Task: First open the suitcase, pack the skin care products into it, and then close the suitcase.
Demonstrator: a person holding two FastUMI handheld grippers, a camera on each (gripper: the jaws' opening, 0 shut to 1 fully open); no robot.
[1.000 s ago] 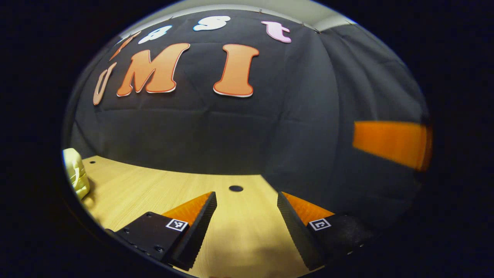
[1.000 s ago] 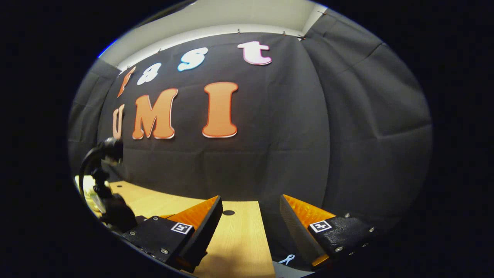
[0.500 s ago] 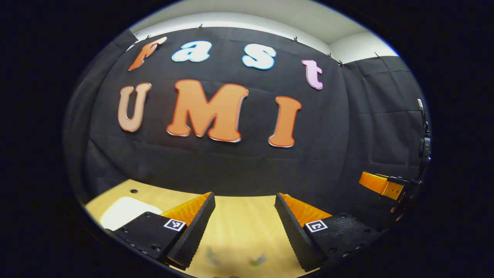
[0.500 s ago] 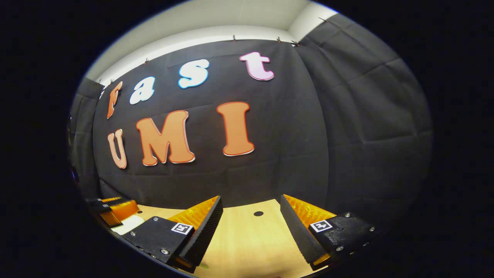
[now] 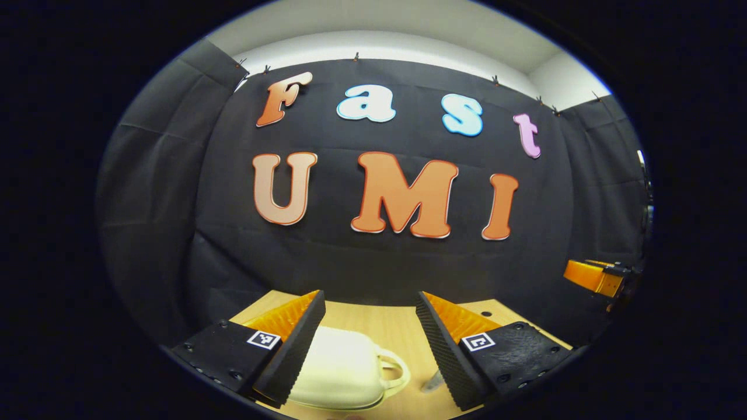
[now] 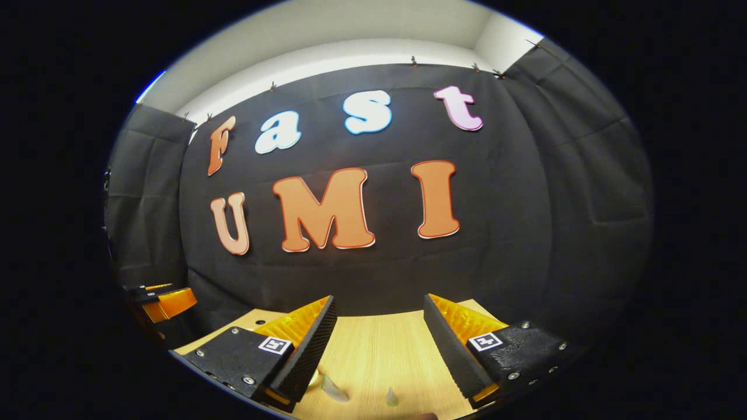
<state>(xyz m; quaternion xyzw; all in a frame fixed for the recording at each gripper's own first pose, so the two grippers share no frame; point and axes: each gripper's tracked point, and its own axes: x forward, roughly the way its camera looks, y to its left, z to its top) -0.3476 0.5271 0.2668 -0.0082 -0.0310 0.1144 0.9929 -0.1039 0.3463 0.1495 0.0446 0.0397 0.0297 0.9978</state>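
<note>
left gripper (image 5: pixel 369 309): two black wedge fingers (image 5: pixel 292 356), ribbed inner faces, orange ridged backs | black mounts with screws, small square black-and-white marker on each | right gripper (image 6: pixel 378 315): same build, orange trim under the mounts, silver screws on top

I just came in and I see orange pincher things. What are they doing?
A person holds two grippers over a wooden table. Both are open and holding nothing. In the left gripper view, the left gripper points at a cream suitcase lying closed on the table, its handle facing right. In the right gripper view, the right gripper hangs over some small items too cut off to name. Packing has not begun.
</note>
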